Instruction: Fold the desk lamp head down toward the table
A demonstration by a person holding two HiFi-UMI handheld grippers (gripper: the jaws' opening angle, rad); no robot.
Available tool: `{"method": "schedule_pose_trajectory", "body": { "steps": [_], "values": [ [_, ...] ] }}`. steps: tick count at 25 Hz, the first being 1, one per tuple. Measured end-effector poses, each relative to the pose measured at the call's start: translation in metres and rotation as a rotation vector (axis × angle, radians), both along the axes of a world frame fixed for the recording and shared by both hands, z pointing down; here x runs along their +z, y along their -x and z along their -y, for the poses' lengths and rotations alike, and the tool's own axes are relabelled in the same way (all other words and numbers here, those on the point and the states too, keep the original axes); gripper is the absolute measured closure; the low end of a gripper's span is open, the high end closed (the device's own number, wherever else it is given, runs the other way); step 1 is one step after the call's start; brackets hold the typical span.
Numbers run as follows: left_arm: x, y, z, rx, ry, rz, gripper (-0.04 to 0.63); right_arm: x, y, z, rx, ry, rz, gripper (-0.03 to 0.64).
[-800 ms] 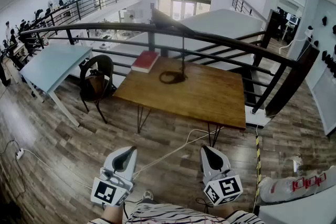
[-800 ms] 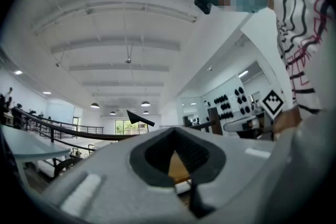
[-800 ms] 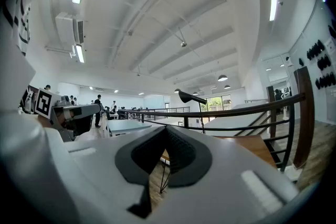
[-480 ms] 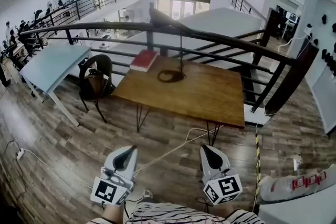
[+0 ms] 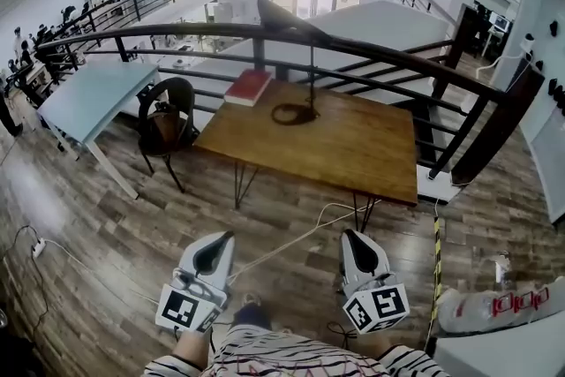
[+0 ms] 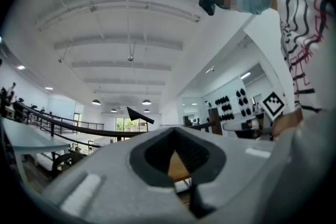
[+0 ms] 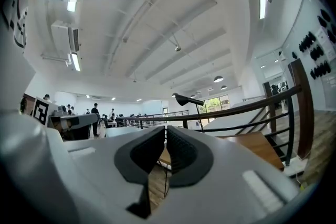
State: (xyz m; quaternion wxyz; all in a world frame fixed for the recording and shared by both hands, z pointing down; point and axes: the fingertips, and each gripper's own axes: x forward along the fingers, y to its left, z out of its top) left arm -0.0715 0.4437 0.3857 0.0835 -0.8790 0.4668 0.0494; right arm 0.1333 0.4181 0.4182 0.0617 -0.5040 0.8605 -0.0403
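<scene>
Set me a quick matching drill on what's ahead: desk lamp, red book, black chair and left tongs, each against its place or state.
1 desk lamp
2 red book
3 black chair
4 left tongs

A shut, empty
B far-left corner of the wooden table
C on the floor, left of the wooden table
D far side of the wooden table, head raised

Pairs: 1-D, 2-B, 3-C, 4-A

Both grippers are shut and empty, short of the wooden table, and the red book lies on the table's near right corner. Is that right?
No. The head view shows the red book on the far left corner of the wooden table, not the near right. The rest holds: the left gripper and right gripper are shut, empty and short of the table.
</scene>
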Motion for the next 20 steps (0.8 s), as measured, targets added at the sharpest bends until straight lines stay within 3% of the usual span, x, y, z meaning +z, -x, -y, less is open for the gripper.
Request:
{"method": "schedule_pose_trajectory", "body": {
  "steps": [5,7,9,20],
  "values": [
    [0.009,0.008,0.019,0.025,0.013,-0.012,0.591,0.007,0.010,0.018,0.004,0.002,0.002,0.541],
    [0.011,0.013,0.034,0.039,0.018,-0.024,0.530,0.008,0.015,0.032,0.014,0.003,0.001,0.529],
    [0.014,0.020,0.051,0.058,0.027,-0.030,0.525,0.009,0.024,0.048,0.027,0.011,-0.003,0.505],
    [0.015,0.094,0.184,0.102,0.069,-0.033,0.442,0.003,0.090,0.176,0.109,0.047,0.004,0.413]
  ]
}}
